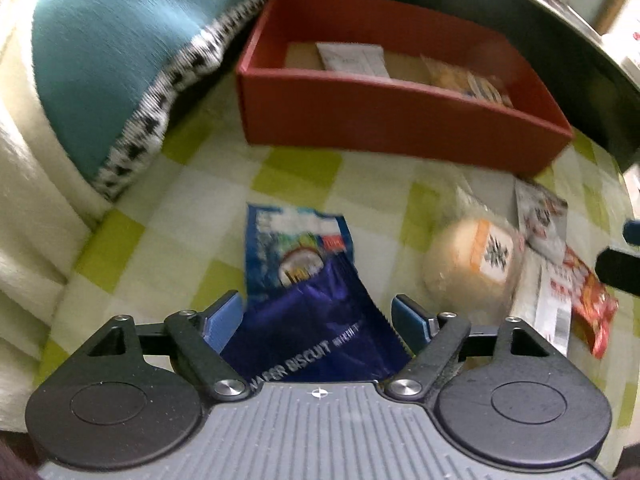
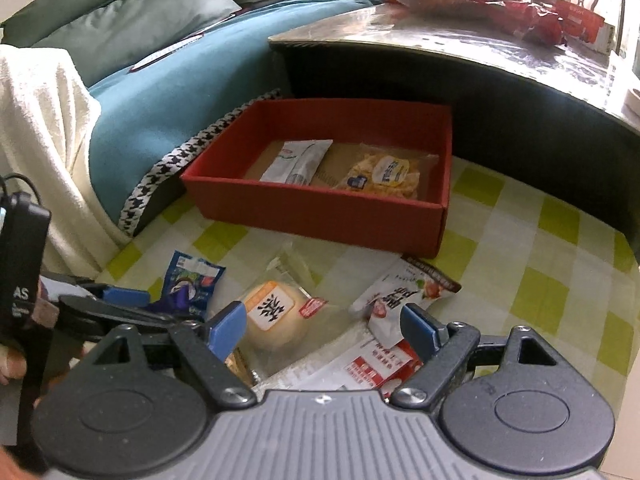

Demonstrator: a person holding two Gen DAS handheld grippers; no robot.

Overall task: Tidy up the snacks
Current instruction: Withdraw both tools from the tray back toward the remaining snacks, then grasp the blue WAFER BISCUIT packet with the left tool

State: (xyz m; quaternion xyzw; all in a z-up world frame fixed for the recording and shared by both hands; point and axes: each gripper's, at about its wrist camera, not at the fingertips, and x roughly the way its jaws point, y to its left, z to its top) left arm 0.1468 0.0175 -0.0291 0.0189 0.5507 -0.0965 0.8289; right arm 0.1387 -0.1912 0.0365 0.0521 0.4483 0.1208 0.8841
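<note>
A red box (image 1: 400, 120) (image 2: 320, 212) sits on the checked cloth and holds a white sachet (image 2: 298, 162) and a yellow snack bag (image 2: 384, 174). My left gripper (image 1: 318, 316) is open, its fingers either side of a blue-purple biscuit packet (image 1: 312, 300) lying on the cloth; the packet also shows in the right wrist view (image 2: 192, 284). My right gripper (image 2: 324, 324) is open above a round wrapped bun (image 2: 276, 316) (image 1: 472, 264), a white-red packet (image 2: 400, 292) and a red-white packet (image 2: 368, 368).
A teal cushion with houndstooth trim (image 1: 120, 60) (image 2: 160, 112) and a cream blanket (image 2: 44, 120) lie left. A dark low table (image 2: 480, 52) with red bags and fruit stands behind the box. The green-checked cloth (image 2: 540, 280) extends right.
</note>
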